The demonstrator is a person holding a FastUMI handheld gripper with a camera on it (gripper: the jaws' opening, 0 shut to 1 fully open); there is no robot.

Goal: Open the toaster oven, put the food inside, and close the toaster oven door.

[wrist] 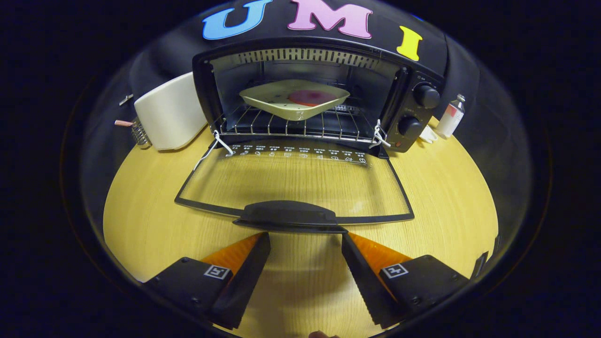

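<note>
Gripper [305, 237] spread, plate [295, 101] inside toaster oven [413, 108]

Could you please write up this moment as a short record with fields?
oven door: open, lying flat, handle toward the tool
food: on a plate resting on the oven rack
tool: open, empty, just short of the handle
beside oven: white appliance on one side, small bottle on the other
remaining: close the door

The black oven [300, 94] stood at the desk's [141, 225] far edge, its glass door [291, 183] lying fully open and flat. Inside, a cream plate [295, 101] holding pink food [312, 97] sat on the wire rack [281, 124].
</note>
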